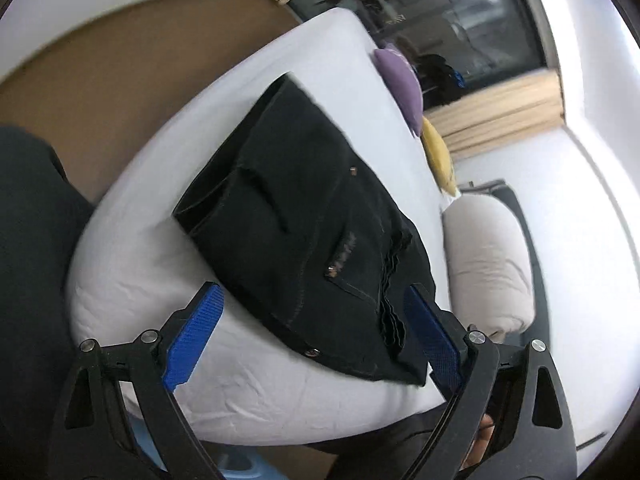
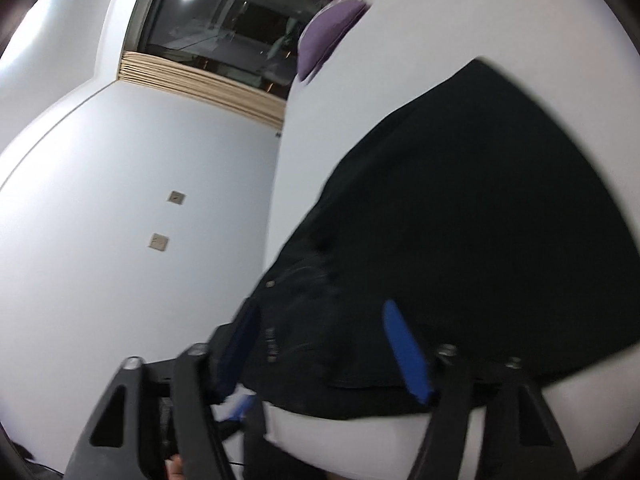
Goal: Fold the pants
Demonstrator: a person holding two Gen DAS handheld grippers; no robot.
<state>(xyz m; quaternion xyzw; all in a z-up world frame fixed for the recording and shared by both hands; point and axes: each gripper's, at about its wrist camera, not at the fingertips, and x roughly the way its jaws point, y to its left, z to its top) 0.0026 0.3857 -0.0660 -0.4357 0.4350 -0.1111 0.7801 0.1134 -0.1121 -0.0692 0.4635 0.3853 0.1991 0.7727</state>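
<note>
1. Item: black pants (image 1: 304, 216), folded into a compact stack, lying on the white bed (image 1: 132, 280) near its corner.
2. Step, as judged: fold appears finished and released; what remains is likely a check or a smoothing of the edges.
3. Left claw (image 1: 316, 340): jaws wide apart, straddling the stack's near edge, gripping nothing, angled downward.
4. Right claw (image 2: 328, 352): jaws parted over the waistband, blurred, apparently clamping nothing.
</note>
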